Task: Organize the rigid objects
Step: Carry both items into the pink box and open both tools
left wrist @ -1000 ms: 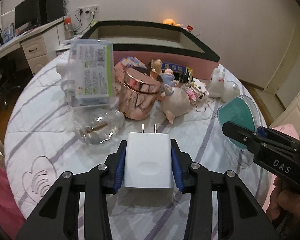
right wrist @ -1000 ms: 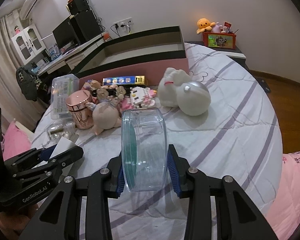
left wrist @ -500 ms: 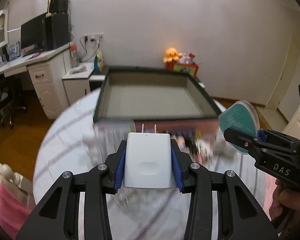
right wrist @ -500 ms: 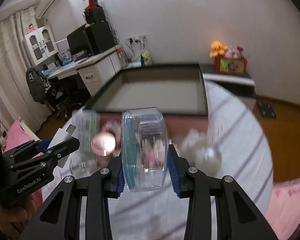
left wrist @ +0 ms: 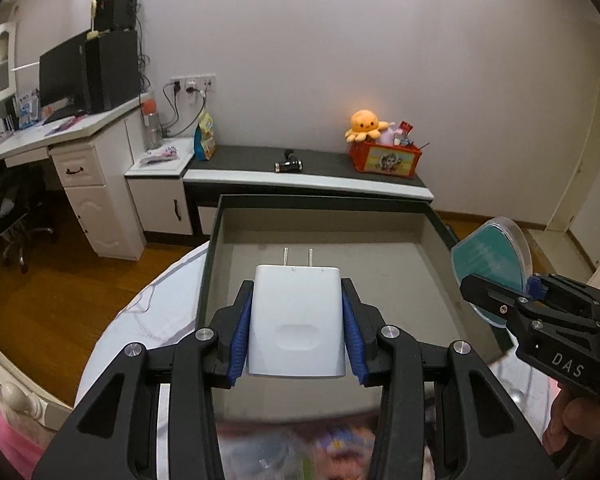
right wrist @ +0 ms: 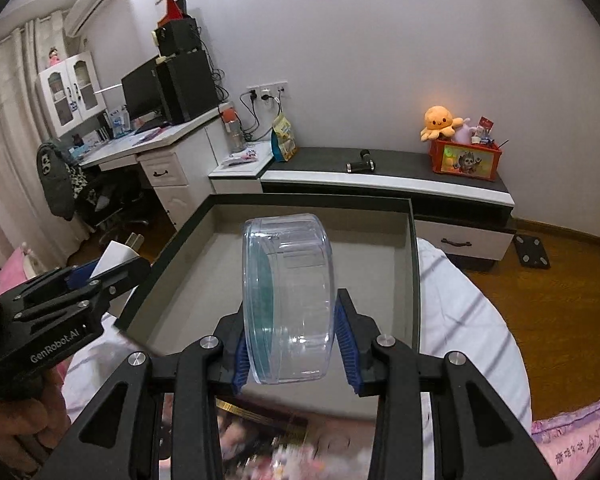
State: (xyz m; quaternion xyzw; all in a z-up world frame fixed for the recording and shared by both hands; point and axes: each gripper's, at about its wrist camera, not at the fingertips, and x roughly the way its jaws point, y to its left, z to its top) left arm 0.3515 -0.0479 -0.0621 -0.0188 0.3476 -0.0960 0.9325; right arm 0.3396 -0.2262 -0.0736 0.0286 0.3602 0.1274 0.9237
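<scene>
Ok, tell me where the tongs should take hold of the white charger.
Grip the white charger across its two narrow sides, coming from the rounded rear end opposite the prongs. Its flat, parallel sides suit the pads; the left tongs already hold it so.

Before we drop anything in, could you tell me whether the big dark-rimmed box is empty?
Empty as far as visible: the box shows bare grey floor; its near edge is hidden.

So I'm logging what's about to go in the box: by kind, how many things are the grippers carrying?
White plug-in charger: 1, in the left gripper
Clear round container: 1, in the right gripper
Total: 2
</scene>
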